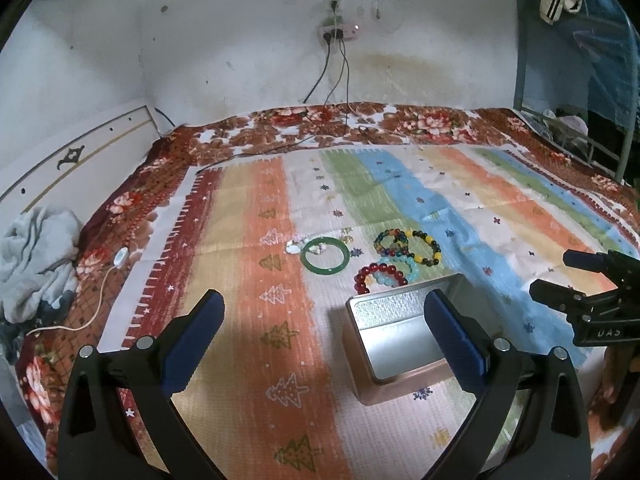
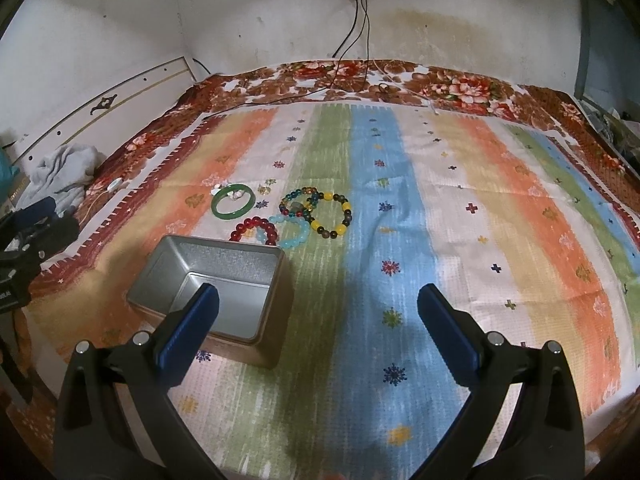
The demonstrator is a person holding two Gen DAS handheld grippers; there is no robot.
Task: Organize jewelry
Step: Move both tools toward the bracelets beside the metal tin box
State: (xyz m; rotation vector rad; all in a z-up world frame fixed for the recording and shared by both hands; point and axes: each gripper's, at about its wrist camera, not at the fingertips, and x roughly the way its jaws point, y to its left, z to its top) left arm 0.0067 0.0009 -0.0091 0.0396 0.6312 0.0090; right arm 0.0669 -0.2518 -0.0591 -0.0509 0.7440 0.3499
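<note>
Both my grippers (image 1: 324, 320) (image 2: 318, 316) are spread wide. The far green bangle (image 2: 233, 201) looks hard and slippery; I'd pinch its rim.

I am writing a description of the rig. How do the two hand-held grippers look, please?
Both look alike. The left hand-held gripper and the right hand-held gripper have black plastic frames with triangular cut-outs, silver round bolts, and two fingers faced with blue pads. Pale lettering marks the right one's body. No cables or sleeves show.
</note>
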